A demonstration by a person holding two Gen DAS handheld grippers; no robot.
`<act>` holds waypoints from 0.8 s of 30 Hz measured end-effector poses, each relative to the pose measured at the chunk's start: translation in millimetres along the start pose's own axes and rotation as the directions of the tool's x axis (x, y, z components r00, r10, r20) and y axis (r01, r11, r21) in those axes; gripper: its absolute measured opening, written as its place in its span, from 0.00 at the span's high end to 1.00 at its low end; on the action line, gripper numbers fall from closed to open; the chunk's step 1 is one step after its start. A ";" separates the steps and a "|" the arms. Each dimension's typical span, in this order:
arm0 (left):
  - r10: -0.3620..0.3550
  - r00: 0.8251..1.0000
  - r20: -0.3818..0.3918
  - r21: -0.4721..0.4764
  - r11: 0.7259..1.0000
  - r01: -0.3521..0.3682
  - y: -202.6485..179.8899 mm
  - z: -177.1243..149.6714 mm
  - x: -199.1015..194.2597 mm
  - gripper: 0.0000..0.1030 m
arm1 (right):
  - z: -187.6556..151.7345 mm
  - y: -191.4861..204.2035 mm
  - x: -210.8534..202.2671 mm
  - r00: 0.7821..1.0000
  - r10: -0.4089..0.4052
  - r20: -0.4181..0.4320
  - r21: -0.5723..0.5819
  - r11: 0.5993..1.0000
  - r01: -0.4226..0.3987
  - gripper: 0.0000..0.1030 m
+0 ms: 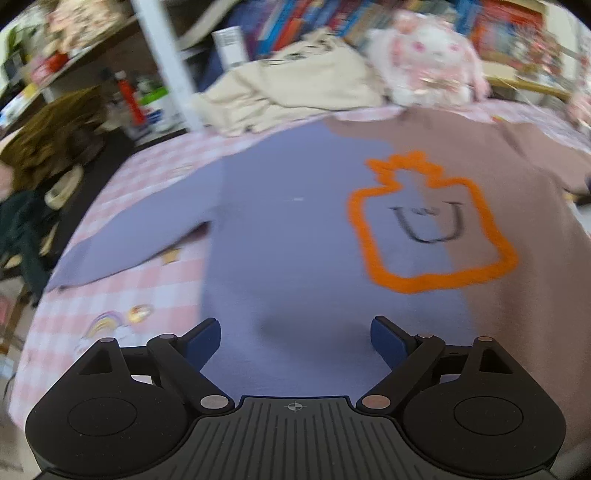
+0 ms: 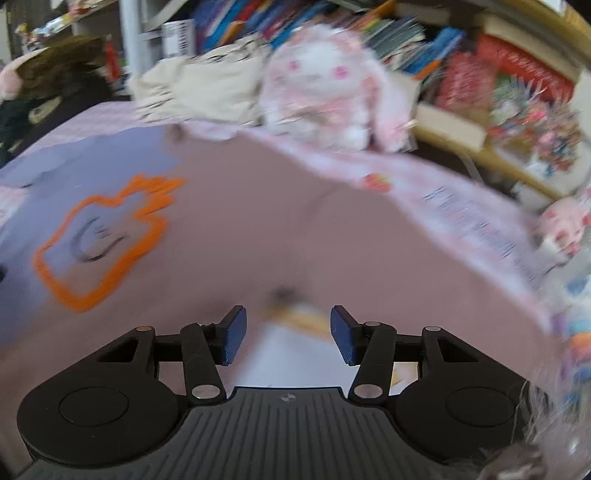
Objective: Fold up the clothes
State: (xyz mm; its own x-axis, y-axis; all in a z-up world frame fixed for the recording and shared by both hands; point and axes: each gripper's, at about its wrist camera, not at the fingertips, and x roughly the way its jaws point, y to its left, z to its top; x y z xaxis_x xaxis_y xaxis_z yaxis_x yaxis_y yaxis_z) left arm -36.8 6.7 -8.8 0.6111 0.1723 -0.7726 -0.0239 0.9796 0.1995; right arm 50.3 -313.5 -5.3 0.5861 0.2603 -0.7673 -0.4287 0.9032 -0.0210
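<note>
A two-tone sweatshirt (image 1: 295, 221), lilac on its left half and dusty pink on its right, lies flat on a pink checked bedspread (image 1: 110, 295). An orange outlined figure (image 1: 432, 221) with a drawn smile is on its chest. The lilac sleeve (image 1: 140, 240) stretches out to the left. My left gripper (image 1: 295, 339) hovers open over the lilac hem, nothing between its fingers. In the right wrist view the pink half (image 2: 277, 221) and the orange figure (image 2: 107, 236) show, blurred. My right gripper (image 2: 287, 332) is open above the pink hem edge, holding nothing.
A cream garment (image 1: 291, 85) is heaped at the far side of the bed beside a white and pink plush rabbit (image 2: 321, 88). Shelves of books (image 2: 314, 22) stand behind. Dark clothing and clutter (image 1: 40, 155) sit off the bed's left edge. White paper (image 2: 295, 354) shows below the right gripper.
</note>
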 end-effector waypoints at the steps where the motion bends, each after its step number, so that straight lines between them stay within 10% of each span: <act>1: 0.014 1.000 -0.003 -0.019 1.000 -0.014 7.0 -1.5 0.4 0.12 | -3.3 9.0 -1.7 1.000 0.022 -0.008 0.002 1.000 -0.022 0.51; 9: -0.015 1.000 0.010 -0.119 0.993 0.017 53.6 -17.9 4.7 0.12 | -28.7 43.9 -14.4 0.998 0.029 -0.061 0.105 0.994 -0.023 0.48; 16: -0.186 0.982 0.035 -0.208 0.960 0.189 93.7 -36.9 11.3 0.14 | -46.7 72.7 -26.9 0.995 -0.038 -0.096 0.242 0.968 0.060 0.51; 24: -0.287 0.958 0.026 -0.233 0.930 0.285 113.5 -56.3 17.2 0.36 | -66.3 94.3 -42.8 0.988 -0.098 -0.119 0.352 0.926 0.134 0.55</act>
State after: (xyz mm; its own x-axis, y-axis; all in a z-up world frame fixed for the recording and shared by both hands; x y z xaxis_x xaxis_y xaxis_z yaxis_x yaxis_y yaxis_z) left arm -73.5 126.7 -33.4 0.6125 -0.1186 -0.7815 -0.0322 0.9841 -0.1745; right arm -60.8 -262.0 -17.0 0.5394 0.1278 -0.8323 -0.0766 0.9918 0.1027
